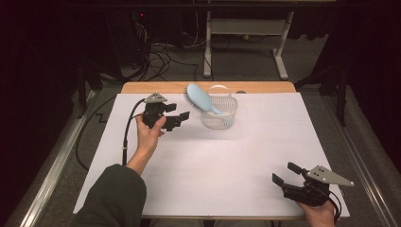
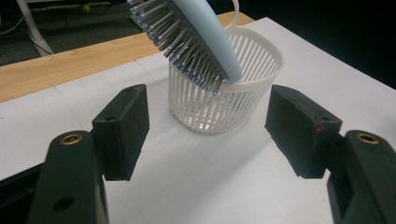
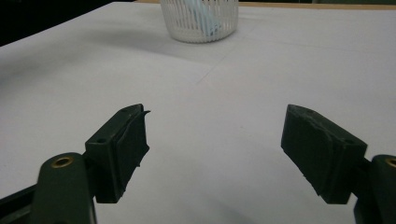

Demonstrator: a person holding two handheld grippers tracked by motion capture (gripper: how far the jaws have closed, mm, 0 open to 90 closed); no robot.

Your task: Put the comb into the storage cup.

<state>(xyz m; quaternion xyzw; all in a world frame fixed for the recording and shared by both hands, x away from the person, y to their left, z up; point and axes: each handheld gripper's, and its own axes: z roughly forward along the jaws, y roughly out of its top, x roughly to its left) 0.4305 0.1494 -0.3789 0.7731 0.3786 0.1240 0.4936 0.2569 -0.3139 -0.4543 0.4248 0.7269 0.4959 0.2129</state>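
Note:
A white slatted basket [image 1: 219,112] stands near the back middle of the white table. A light blue hairbrush [image 1: 200,98] leans in it, handle down inside, bristled head sticking out over the left rim. In the left gripper view the hairbrush [image 2: 201,32] and basket [image 2: 247,91] sit just ahead of the jaws. My left gripper [image 1: 177,118] hovers open left of the basket, nothing between its jaws. My right gripper [image 1: 284,173] rests open at the front right, far from the basket [image 3: 200,21].
The white table cover [image 1: 213,161] spreads wide between the grippers. A wooden table edge [image 1: 142,87] runs along the back. Beyond it are a desk frame [image 1: 246,33] and floor cables [image 1: 158,56]. A black cable [image 1: 127,127] trails from the left gripper.

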